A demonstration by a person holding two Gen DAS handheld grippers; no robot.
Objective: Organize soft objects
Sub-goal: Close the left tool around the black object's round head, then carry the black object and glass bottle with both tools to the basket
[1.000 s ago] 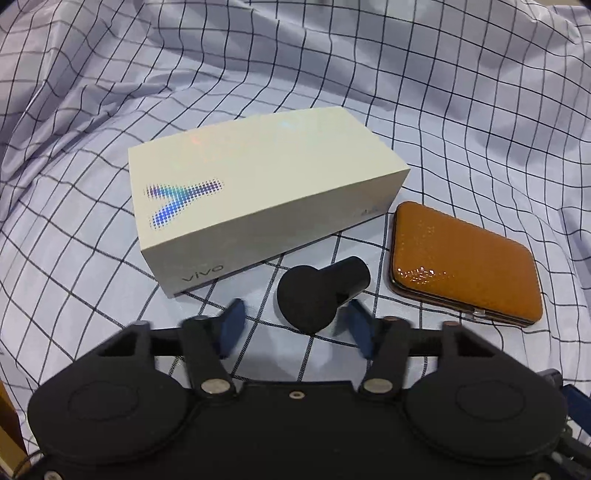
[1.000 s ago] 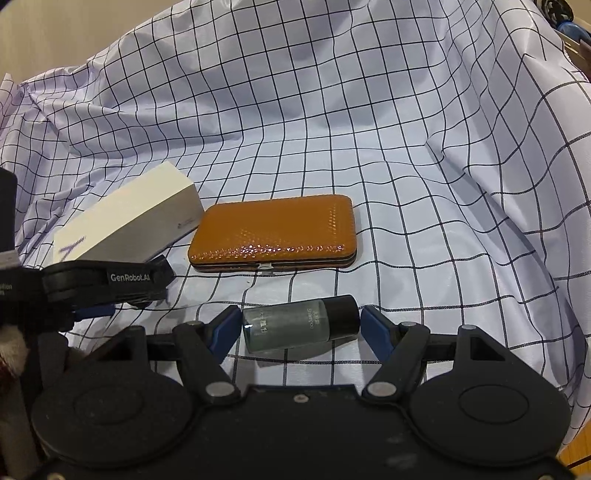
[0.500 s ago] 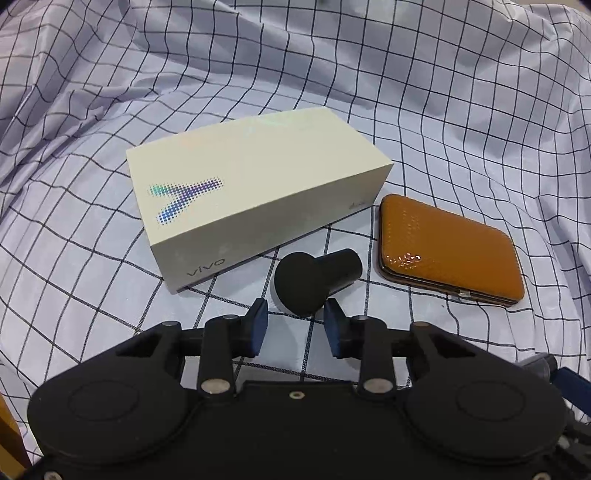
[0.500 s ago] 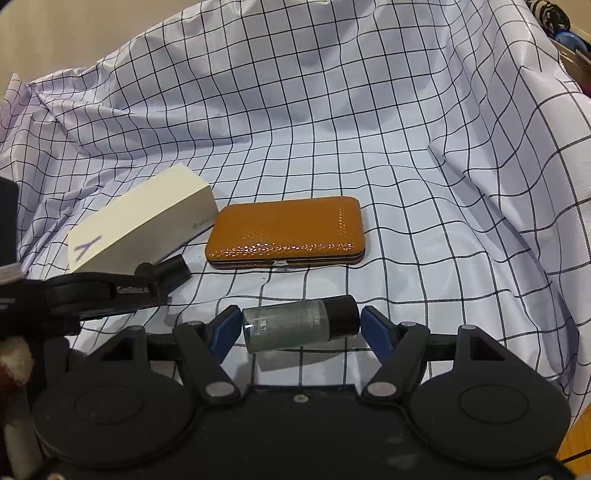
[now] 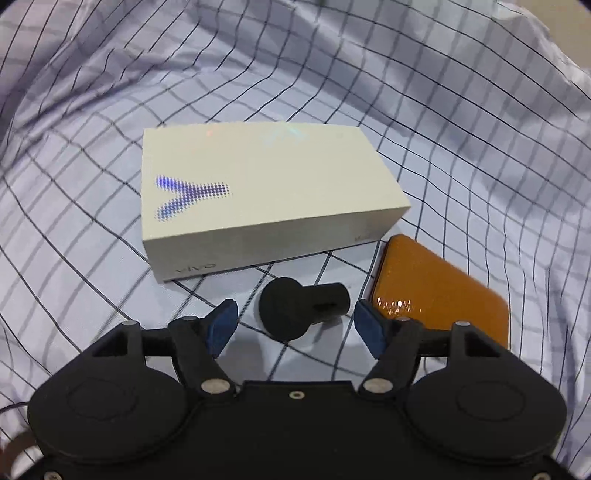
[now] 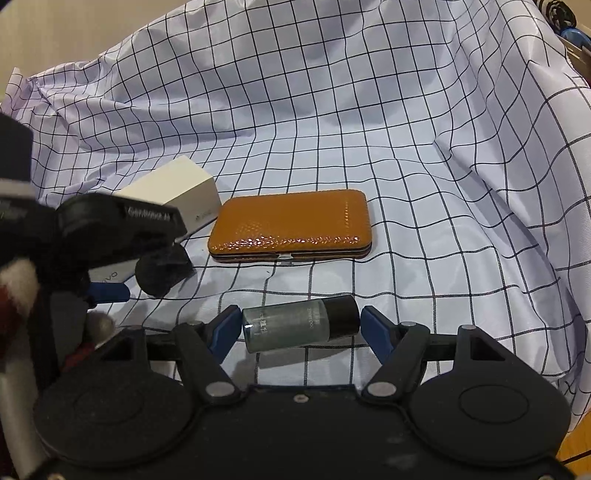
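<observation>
A checked cloth [image 5: 332, 92] covers the surface. On it lie a cream phone box [image 5: 258, 199], a tan leather case [image 5: 439, 295] and a small black plug-shaped object [image 5: 299, 310]. My left gripper [image 5: 295, 326] is open, its blue pads on either side of the black object, not touching it. In the right wrist view a small grey bottle with a black cap [image 6: 299, 323] lies on its side between the open pads of my right gripper [image 6: 297, 328]. The case [image 6: 291, 230], box [image 6: 177, 194] and black object [image 6: 162, 271] also show there.
The cloth [image 6: 369, 110] rises in folds at the back and right. The left gripper's body [image 6: 110, 229] fills the left edge of the right wrist view. A wooden surface shows beyond the cloth at far left [image 6: 55, 29].
My left gripper narrowed half a second ago and has opened wide again around the black object. The left view has swung left. My right gripper has stayed open around the bottle.
</observation>
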